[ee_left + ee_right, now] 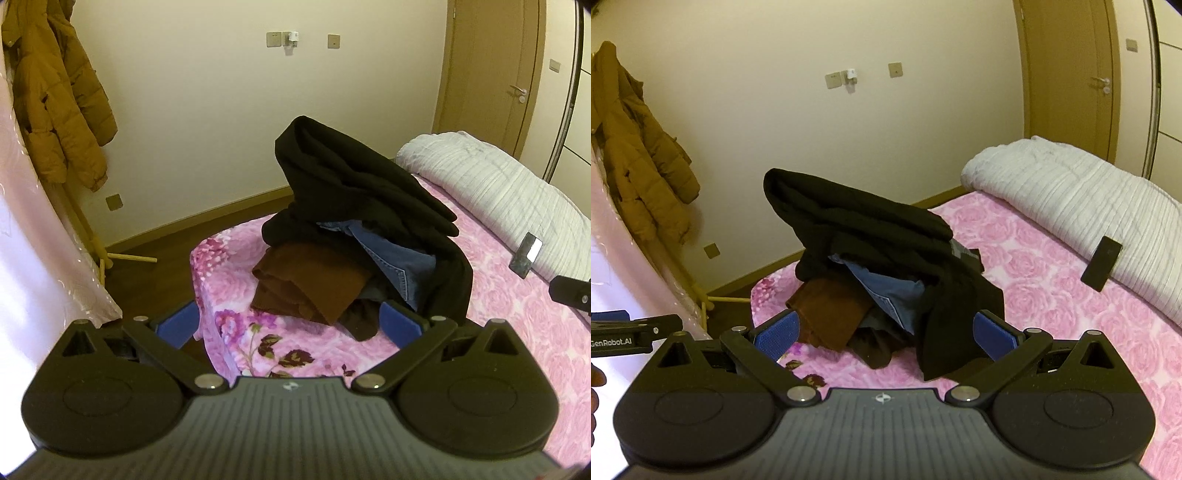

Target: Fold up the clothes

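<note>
A pile of clothes sits on the pink floral bed (517, 332): a black garment (354, 177) on top, blue jeans (391, 258) under it, a brown garment (310, 284) at the lower left. The same pile shows in the right wrist view: black garment (864, 221), jeans (890, 291), brown garment (831, 314). My left gripper (290, 321) is open and empty, just short of the pile's near edge. My right gripper (884, 332) is open and empty, its fingers either side of the pile's near edge; a black sleeve hangs by its right pad (993, 334).
A rolled white quilt (498, 192) lies along the bed's far right with a dark phone (526, 254) leaning on it. A brown coat (55, 99) hangs on a wooden rack at left. A door (509, 74) is at right. The left gripper's side shows in the right wrist view (628, 332).
</note>
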{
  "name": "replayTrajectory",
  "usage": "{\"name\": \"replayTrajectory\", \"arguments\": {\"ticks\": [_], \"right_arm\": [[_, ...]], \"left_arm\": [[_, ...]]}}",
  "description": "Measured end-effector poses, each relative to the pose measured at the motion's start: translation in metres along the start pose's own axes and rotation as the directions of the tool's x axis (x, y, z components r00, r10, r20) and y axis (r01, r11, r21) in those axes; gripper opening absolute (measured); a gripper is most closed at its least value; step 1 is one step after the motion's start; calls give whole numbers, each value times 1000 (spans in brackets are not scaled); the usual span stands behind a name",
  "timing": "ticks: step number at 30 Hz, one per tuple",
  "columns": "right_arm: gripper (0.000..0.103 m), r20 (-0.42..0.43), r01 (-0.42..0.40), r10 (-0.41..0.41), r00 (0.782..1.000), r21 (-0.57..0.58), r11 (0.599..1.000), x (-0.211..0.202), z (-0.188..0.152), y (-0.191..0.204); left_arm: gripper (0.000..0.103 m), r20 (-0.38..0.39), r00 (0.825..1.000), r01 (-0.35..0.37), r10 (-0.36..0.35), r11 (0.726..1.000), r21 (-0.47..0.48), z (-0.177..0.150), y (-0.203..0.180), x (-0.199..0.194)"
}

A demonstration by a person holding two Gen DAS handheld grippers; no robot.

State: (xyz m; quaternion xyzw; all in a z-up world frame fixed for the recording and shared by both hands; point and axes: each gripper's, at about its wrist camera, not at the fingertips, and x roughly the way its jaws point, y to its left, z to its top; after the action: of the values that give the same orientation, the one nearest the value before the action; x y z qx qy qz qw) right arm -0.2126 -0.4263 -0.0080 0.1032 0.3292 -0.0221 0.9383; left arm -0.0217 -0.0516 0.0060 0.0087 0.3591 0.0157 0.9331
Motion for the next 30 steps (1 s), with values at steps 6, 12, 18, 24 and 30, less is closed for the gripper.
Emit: {"name": "replayTrajectory", "arguments": {"ticks": [6,12,18,24,30], "right_arm": [[103,7,5,-5,1000,13,1000,1,2,-7],[103,1,13,-13,1000,32,999,2,1,-18],[103,-8,9,-8,1000,45,999,4,-3,-27],[103,-23,14,-12,1000,75,997,15,-8,-35],[103,32,22,-24,999,38,999,24,-8,-29]], "left_arm": [[102,4,1000,-4,4,1000,8,1,-4,0],[102,1,1000,-3,3,1000,19,4,-9,2],[102,-11,1000,-12,12,999,39,2,-15,1],[102,-5,1000,-7,8,995,97,4,-14,8],[102,57,998,-8,-6,967,254,28,-8,42]]}}
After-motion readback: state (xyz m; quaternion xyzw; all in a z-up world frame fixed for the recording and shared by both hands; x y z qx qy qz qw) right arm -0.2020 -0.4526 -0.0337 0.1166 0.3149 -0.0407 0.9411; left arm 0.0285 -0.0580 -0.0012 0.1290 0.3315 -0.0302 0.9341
